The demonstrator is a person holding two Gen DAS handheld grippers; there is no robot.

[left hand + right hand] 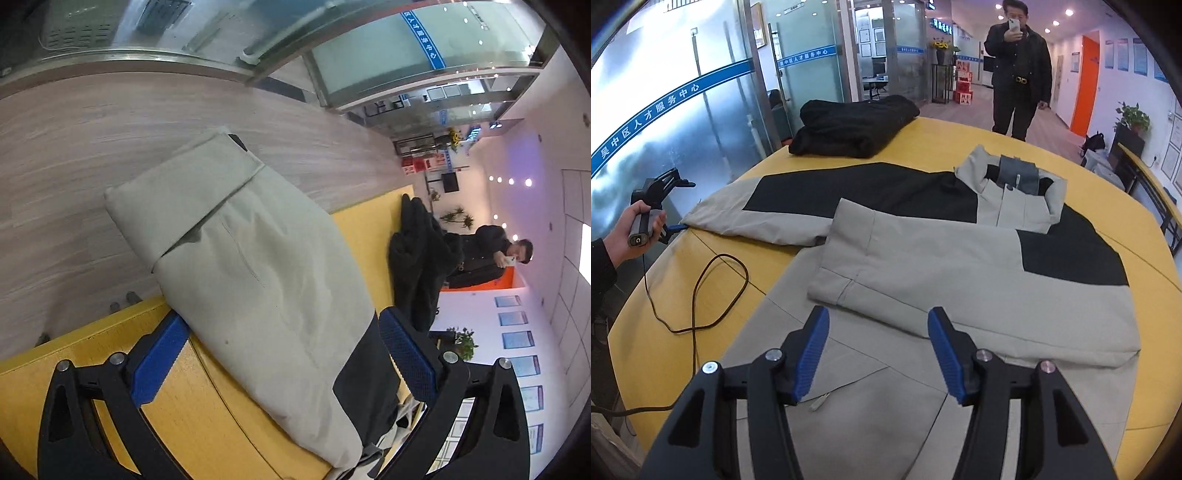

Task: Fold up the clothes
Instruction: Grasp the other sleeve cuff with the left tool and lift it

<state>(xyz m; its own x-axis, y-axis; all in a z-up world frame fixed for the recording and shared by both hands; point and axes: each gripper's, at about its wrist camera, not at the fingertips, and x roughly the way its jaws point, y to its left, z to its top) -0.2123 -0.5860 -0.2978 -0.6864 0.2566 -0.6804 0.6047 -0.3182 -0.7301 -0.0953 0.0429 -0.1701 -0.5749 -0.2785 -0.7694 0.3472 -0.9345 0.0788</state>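
Grey-and-black jacket (923, 266) spread face up on yellow round table (960, 136), collar (1012, 177) at far side. One sleeve (960, 291) folded across the chest, cuff toward left. Other sleeve (258, 266) stretched out to table's left edge, cuff end hanging past the rim over wood floor (110, 129). Left gripper (280, 354) straddling that sleeve, blue pads (159, 365) wide apart on either side, not pinching; same gripper seen in right view at sleeve tip (661, 206), held in left hand (639, 225). Right gripper (879, 354) hovering above jacket's lower body, jaws spread, nothing between them, no contact visible. Folded black garment (853, 125) at far left of table, apart from jacket. Thin dark cable (701, 295) looped on tabletop near left edge. Bystander (1019, 70) in dark clothes standing beyond table, phone (1014, 26) raised. Glass wall (683, 110) with blue band behind.
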